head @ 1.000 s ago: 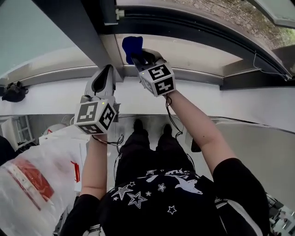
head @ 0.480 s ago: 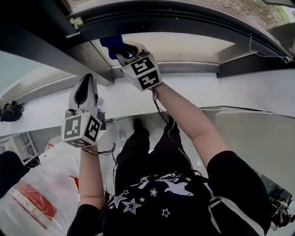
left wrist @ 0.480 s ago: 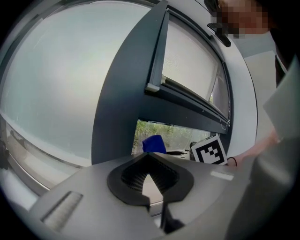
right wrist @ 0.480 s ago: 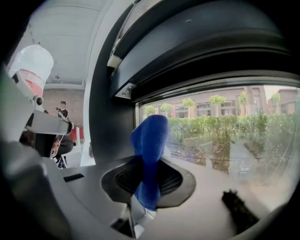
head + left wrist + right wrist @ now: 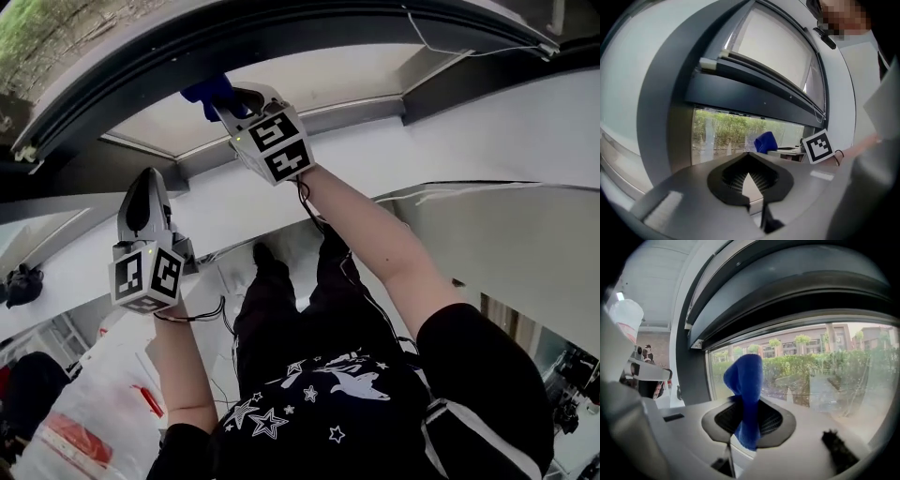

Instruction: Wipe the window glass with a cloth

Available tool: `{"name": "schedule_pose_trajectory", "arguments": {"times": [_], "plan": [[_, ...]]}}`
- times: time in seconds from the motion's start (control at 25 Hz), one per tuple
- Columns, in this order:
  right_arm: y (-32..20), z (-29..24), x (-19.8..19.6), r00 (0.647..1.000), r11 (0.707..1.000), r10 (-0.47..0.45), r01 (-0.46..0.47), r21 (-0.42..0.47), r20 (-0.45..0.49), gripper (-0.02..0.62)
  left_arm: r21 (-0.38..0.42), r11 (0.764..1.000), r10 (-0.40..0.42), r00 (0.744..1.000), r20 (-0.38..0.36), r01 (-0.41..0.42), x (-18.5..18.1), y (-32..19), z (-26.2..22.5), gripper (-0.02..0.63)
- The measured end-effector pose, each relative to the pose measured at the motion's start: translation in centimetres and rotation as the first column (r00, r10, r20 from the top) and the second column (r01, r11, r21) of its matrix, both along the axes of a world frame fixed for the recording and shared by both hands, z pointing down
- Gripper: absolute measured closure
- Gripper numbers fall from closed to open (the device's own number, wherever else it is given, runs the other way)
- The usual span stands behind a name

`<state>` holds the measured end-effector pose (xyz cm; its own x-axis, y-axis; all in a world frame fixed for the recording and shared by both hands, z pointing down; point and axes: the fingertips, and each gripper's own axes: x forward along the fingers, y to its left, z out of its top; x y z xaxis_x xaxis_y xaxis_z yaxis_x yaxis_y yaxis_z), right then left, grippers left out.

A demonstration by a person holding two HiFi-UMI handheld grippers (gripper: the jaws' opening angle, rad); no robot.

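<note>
1. Daylight is coming in through the clear window glass (image 5: 825, 380), and it is lighting the whole room evenly.
2. Outside, a green hedge (image 5: 843, 364) is lining the view, with reddish-brown buildings (image 5: 797, 344) standing behind it.
3. A dark grey metal window frame (image 5: 281, 33) is arching across the top of the head view.
4. A plain white wall (image 5: 506, 122) is stretching just below that frame.
5. A pale grey floor (image 5: 534, 253) is spreading underneath, and a translucent white plastic bag with red print (image 5: 66, 422) is lying at the lower left.
</note>
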<state>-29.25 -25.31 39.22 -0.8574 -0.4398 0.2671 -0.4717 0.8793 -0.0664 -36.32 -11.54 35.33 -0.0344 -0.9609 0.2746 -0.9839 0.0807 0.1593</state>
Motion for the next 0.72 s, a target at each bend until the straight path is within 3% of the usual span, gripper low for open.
{"name": "schedule_pose_trajectory", "arguments": {"times": [0.72], "plan": [[-10.8,0.7,22.8,0.975,0.975,0.221,-0.22,-0.031,0.017,0.52,-0.028,0.983,0.18,0.983,0.034,-0.179,18.8,-10.7,0.5,0.6]]}}
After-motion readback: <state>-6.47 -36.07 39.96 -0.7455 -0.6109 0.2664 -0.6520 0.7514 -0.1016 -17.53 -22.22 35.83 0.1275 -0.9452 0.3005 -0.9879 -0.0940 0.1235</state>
